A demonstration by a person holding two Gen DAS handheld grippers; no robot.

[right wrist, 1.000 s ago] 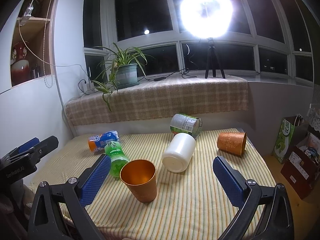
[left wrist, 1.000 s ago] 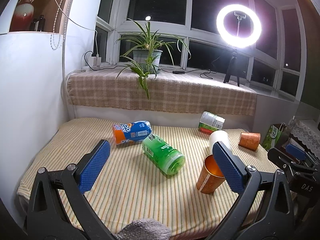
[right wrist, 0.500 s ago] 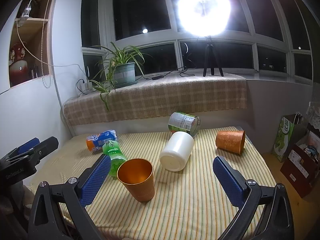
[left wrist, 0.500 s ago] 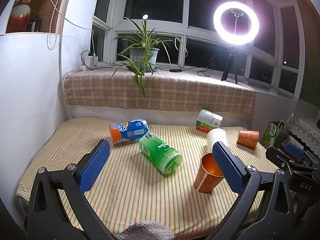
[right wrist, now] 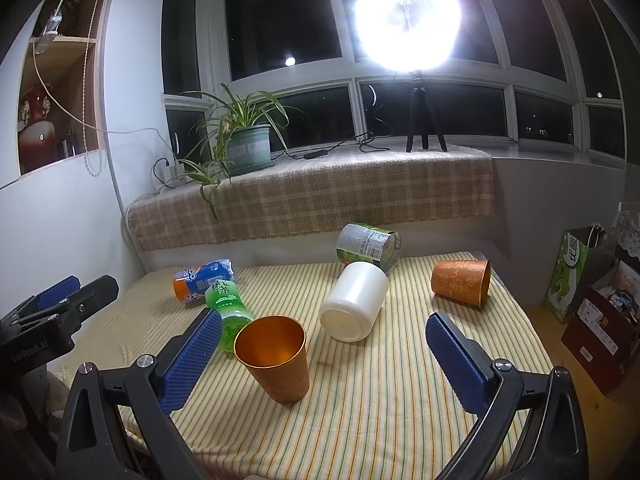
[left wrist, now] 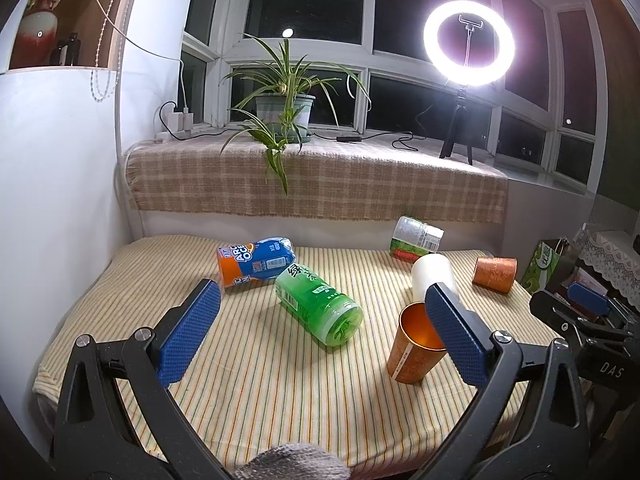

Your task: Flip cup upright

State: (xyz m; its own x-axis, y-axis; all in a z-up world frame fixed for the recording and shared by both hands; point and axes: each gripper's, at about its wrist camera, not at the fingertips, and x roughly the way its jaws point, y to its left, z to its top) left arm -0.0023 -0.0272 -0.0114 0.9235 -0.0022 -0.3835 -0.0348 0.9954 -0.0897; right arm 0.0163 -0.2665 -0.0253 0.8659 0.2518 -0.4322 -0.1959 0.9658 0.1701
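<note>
The worktop (right wrist: 400,420), under a yellow striped cloth, fills most of the view below a plaid-covered sill (right wrist: 320,200) with a potted plant (right wrist: 244,148) and a glaring ring light (right wrist: 406,26).

Both grippers hang over the near edge. The left gripper (left wrist: 326,334) has its fingers (left wrist: 188,338) spread wide with nothing between them. The right gripper (right wrist: 324,360) is just as wide apart and grips nothing.

A white cup (right wrist: 356,300) lies on its side mid-worktop, base toward the near edge, touching a clear labelled cup (right wrist: 368,244) that lies on its side behind it. A green bottle (left wrist: 318,304) lies tipped over left of centre, its far end close against a blue-and-orange bottle (left wrist: 256,262), also lying flat.

One copper cup (right wrist: 276,358) stands upright near the front, mouth up, just beside the green bottle; in the right wrist view it sits in the gap between the open fingers, nearer the left one and clear of both. A second copper cup (right wrist: 462,282) lies on its side toward the far right corner, mouth facing right, well apart from the rest.
</note>
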